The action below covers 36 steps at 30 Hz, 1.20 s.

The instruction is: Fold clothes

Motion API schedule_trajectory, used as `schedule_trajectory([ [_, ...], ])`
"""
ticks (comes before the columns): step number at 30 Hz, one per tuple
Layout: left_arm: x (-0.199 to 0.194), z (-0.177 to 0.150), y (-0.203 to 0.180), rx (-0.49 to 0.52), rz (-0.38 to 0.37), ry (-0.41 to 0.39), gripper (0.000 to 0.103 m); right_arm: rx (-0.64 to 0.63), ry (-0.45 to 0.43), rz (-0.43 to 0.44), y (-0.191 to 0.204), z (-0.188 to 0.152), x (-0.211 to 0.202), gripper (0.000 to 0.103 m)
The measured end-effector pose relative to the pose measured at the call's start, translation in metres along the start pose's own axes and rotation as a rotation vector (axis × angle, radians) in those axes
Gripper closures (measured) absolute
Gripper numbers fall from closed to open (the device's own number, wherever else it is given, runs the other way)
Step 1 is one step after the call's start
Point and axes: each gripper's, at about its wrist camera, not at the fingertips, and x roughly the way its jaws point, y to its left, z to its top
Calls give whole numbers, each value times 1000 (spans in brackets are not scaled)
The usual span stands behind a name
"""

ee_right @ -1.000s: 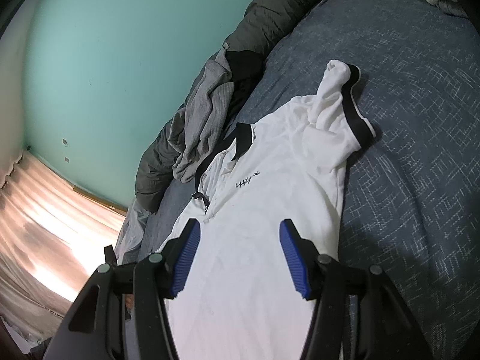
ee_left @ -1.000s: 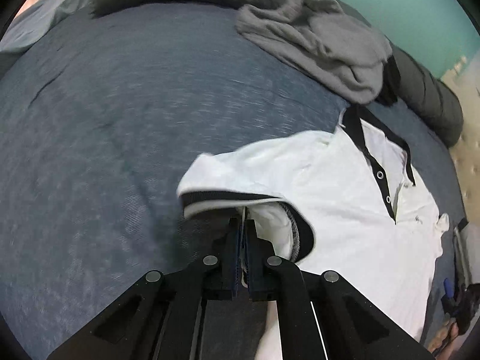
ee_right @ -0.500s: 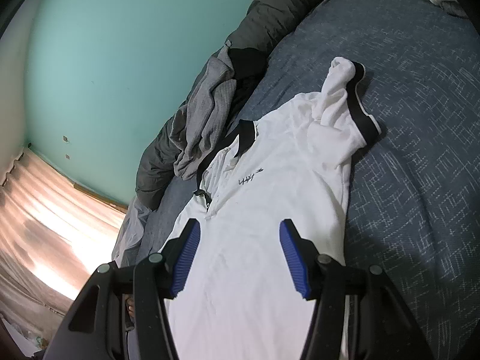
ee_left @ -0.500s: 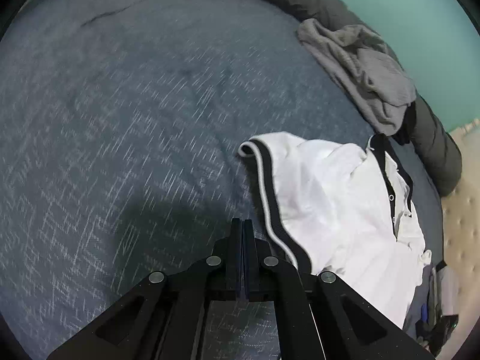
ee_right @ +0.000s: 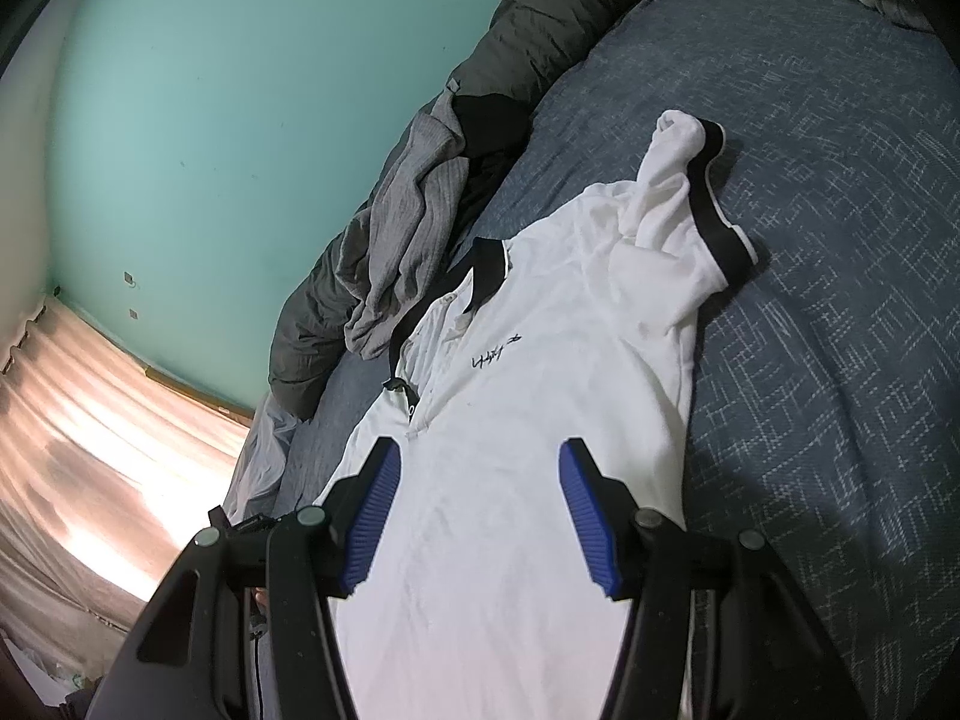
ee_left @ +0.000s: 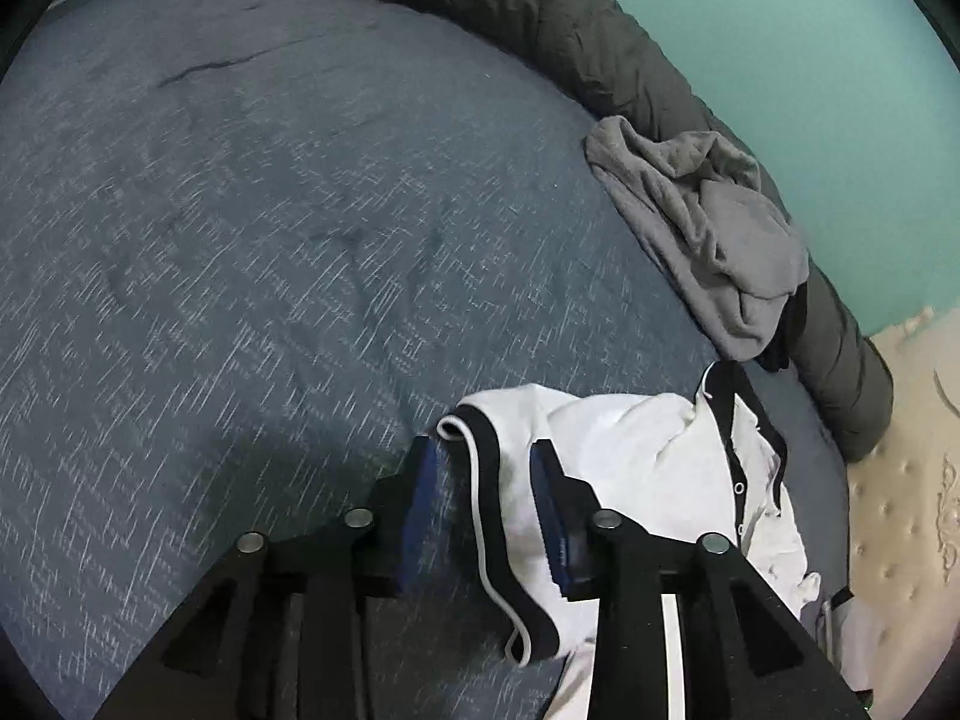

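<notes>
- Just now the left gripper (ee_left: pixel 483 510) let go of the white polo shirt's (ee_right: pixel 540 396) black-trimmed sleeve (ee_left: pixel 492 480); its jaws are opening, with the cuff lying loose between them on the blue bed (ee_left: pixel 270 240).
- So the sleeve looks laid out, and folding proper hasn't begun.
- Meanwhile the right gripper (ee_right: pixel 477 516) hangs unmoved over the shirt's body, jaws half-wide and empty.
- No baskets or boxes in sight; a grey garment (ee_left: pixel 708 240) sits crumpled nearby.

polo shirt (ee_right: pixel 576 360) on bed (ee_right: pixel 840 360), sweater (ee_right: pixel 408 228) behind
</notes>
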Motion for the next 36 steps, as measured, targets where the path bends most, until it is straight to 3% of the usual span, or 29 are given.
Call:
schedule_trajectory([
  [5, 16, 4, 3, -2, 13, 18, 68, -5, 7, -6, 0, -1, 2, 47],
  [6, 18, 4, 4, 0, 14, 18, 72, -6, 9, -8, -1, -2, 3, 47],
  [8, 21, 4, 4, 15, 19, 24, 96, -7, 11, -11, -2, -2, 4, 47],
  [10, 21, 6, 1, 42, 39, 17, 101, -6, 14, -13, -3, -2, 5, 47],
  [15, -4, 18, 2, 46, 99, -75, 101, -8, 18, -15, -3, -4, 6, 47],
  [19, -10, 30, 12, 6, 131, -88, 101, -14, 20, -15, -1, -5, 6, 47],
  [21, -5, 35, 23, -59, 111, -73, 101, -14, 21, -15, -2, -4, 7, 47],
  [26, 19, 32, 38, -116, 131, 3, 101, -15, 27, -16, -3, -4, 8, 47],
  [30, 23, 28, 33, -75, 115, 30, 98, -15, 32, -16, -4, -4, 10, 47],
  [31, 21, 29, 31, -66, 118, 31, 94, -15, 32, -15, -4, -4, 10, 47],
  [34, 6, 35, 21, -22, 175, -4, 66, -17, 31, -15, -4, -3, 10, 47],
  [36, -9, 42, 9, 21, 207, -63, 65, -18, 32, -13, -4, -3, 10, 47],
])
